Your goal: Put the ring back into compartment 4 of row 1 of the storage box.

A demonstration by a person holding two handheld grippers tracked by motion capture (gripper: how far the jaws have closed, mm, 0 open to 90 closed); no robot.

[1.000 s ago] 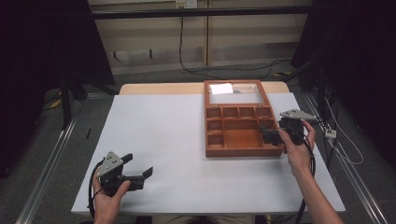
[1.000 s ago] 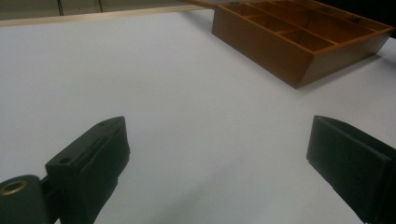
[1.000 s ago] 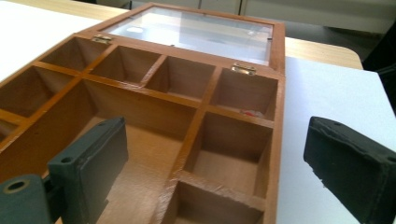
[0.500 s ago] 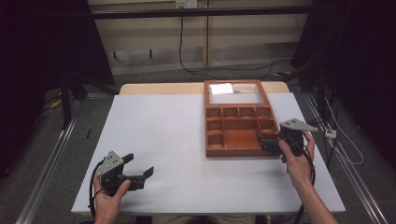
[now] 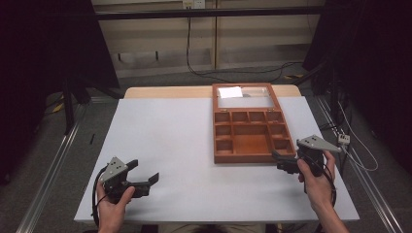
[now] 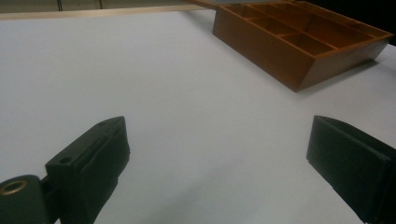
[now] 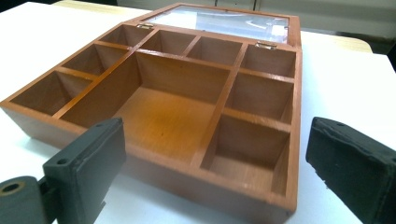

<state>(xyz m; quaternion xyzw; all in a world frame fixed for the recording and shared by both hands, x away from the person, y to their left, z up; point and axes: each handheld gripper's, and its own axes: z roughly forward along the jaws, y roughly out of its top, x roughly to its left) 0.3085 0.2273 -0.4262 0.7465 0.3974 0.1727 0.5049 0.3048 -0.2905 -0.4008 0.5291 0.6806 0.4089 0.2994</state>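
A white-topped table (image 5: pixel 184 145) with a pale wooden far edge stands on a grey floor (image 5: pixel 160 80). Beyond it runs a beige panelled wall (image 5: pixel 204 46) with a black cable (image 5: pixel 192 53) hanging down and trailing across the floor. Black curtains (image 5: pixel 43 53) close in both sides — metal rails (image 5: pixel 46 177) line the floor beside the table.

I see the wooden box (image 5: pixel 253 136) lying flat on the right half of the white table, its glass-paned lid (image 5: pixel 245 92) swung fully open and resting flat behind it on two small brass hinges. Its reddish-brown tray is split into one large central compartment with smaller ones along three sides, and every compartment I can see into is bare.
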